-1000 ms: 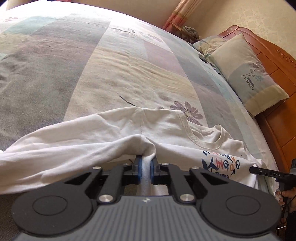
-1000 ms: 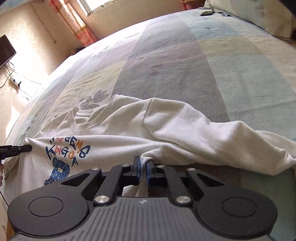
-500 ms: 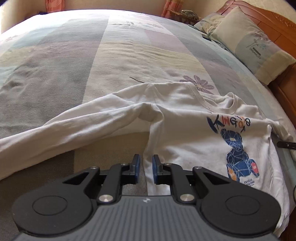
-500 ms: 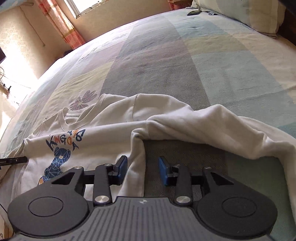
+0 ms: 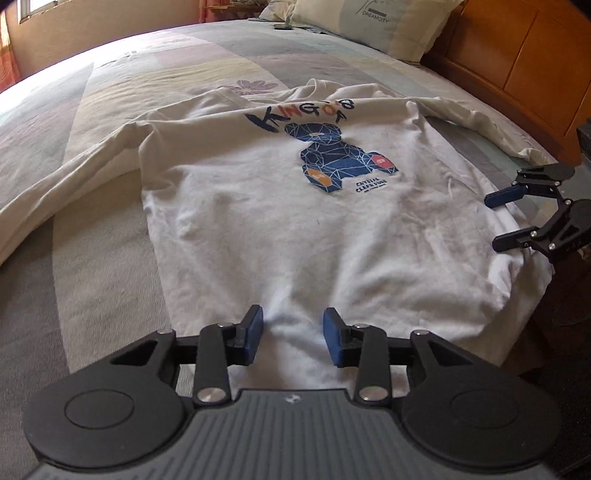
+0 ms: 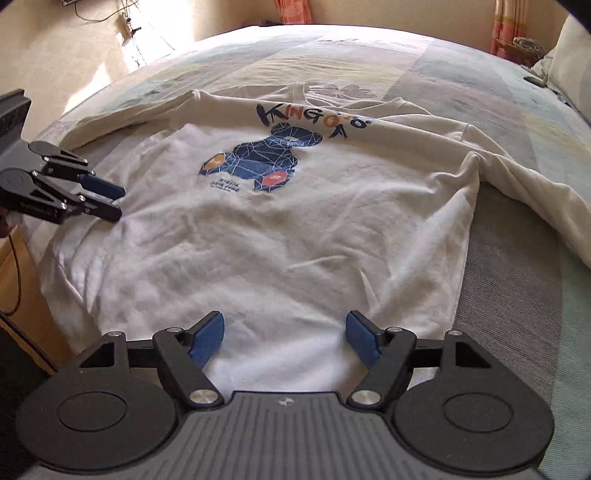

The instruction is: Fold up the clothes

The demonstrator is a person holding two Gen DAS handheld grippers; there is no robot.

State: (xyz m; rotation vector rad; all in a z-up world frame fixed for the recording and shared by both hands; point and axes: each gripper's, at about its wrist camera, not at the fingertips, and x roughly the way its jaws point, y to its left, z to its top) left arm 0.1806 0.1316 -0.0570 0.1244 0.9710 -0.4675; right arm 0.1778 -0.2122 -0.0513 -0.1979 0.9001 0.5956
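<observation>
Bed (image 5: 110, 155) — white sweatshirt (image 5: 280, 229), pillow (image 5: 373, 22)

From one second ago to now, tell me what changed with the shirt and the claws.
Both claws let go: the left claw and right claw, each pinching a fold of the white shirt a second ago, are opening, with nothing gripped. Both pulled back to the hem, showing the whole front. The shirt stays face up on the bed, sleeves spread.
</observation>
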